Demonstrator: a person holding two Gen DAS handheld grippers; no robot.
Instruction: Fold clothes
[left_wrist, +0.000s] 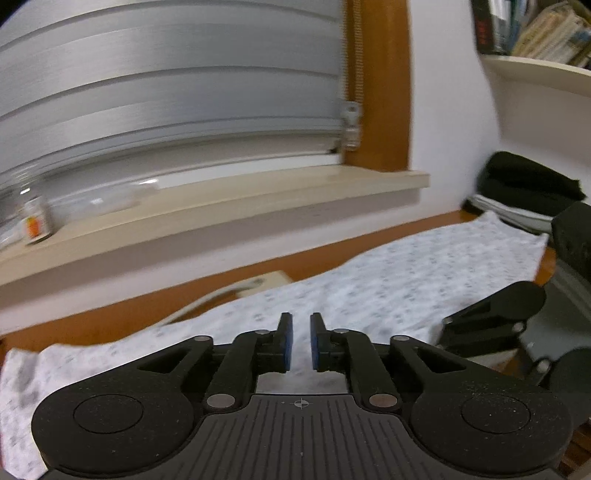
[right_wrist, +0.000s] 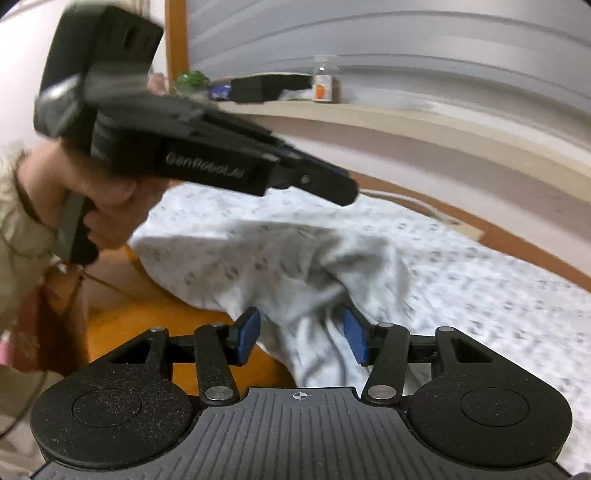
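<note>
Currently the patterned white garment (left_wrist: 369, 288) is spread across the orange tabletop (left_wrist: 258, 269), running from 8 o'clock to 2 o'clock in the left wrist view.

Left claw (left_wrist: 301, 341): pads nearly together with a thin gap, nothing between them, so released. It hovers above the cloth. From the right wrist view the left claw (right_wrist: 332, 186) sits at 11 o'clock, gripped by the person's hand (right_wrist: 107, 206), tips above the garment.

Right claw (right_wrist: 301, 338): blue pads (right_wrist: 247, 334) spread wide, a bunched fold of the garment (right_wrist: 295, 280) lying between them. Right pad looks to be touching the cloth; left pad stands clear. Not clenched. The bunch is lifted off the tabletop (right_wrist: 159, 317) at 6 o'clock; the rest lies flat toward 3 o'clock.

Window sill (left_wrist: 258, 195) runs behind, with a small jar (left_wrist: 35, 223) at 9 o'clock. Dark folded stack (left_wrist: 528, 184) at 3 o'clock, books on a shelf (left_wrist: 535, 72) at 1 o'clock. Both frames are motion-blurred.
</note>
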